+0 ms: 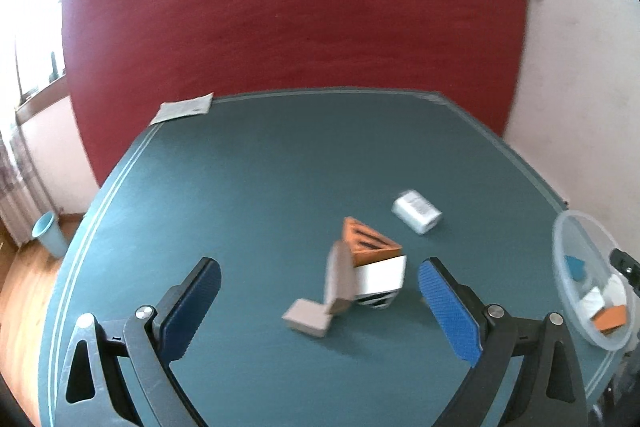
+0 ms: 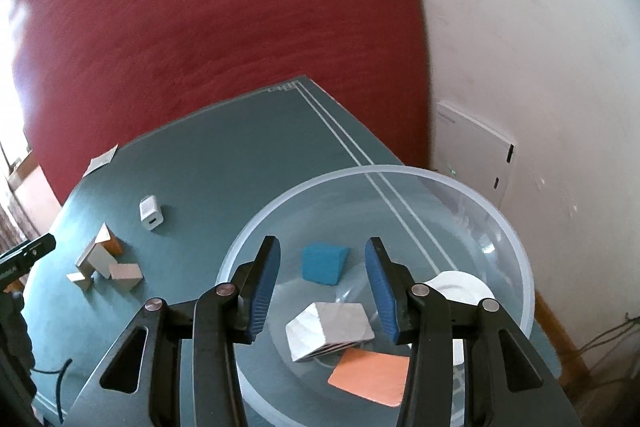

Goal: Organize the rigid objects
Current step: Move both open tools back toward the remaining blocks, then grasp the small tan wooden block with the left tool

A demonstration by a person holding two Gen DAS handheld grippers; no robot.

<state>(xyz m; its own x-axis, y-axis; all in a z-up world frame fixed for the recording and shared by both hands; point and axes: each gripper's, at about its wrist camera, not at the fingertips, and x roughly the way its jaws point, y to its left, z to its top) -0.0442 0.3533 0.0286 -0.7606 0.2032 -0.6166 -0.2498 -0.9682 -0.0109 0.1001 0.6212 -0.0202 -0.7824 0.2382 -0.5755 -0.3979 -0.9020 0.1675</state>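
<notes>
The left tool (image 1: 320, 301) hangs over the teal surface (image 1: 248, 163) with its blue pads spread wide and nothing between them; it points down at a small cluster of loose pieces: an orange wedge (image 1: 370, 241), a white block (image 1: 380, 277) leaning against it, a tan slab (image 1: 340, 277) standing on edge, and a small tan block (image 1: 306, 318) lying just beside them. A white charger (image 1: 416, 211) sits apart, farther back. The step in hand appears to be picking the next piece from this cluster for the clear bowl (image 2: 516, 239) at the right of the surface. To do it well, the tool should settle on one piece only; the pieces lean on one another, so closing on the cluster would likely topple the rest. The lone small tan block or the charger looks the cleaner first pick, taken squarely across flat faces. The right tool (image 2: 322, 285) is held over the bowl, jaws partly apart, and nothing can be seen between its pads. Already in the bowl lie a blue block (image 2: 323, 263), a white wedge (image 2: 328, 331), an orange piece (image 2: 370, 375) and a white round item (image 2: 460, 287) against the far wall. Several pieces remain outside the bowl, so the task is judged partly done.
</notes>
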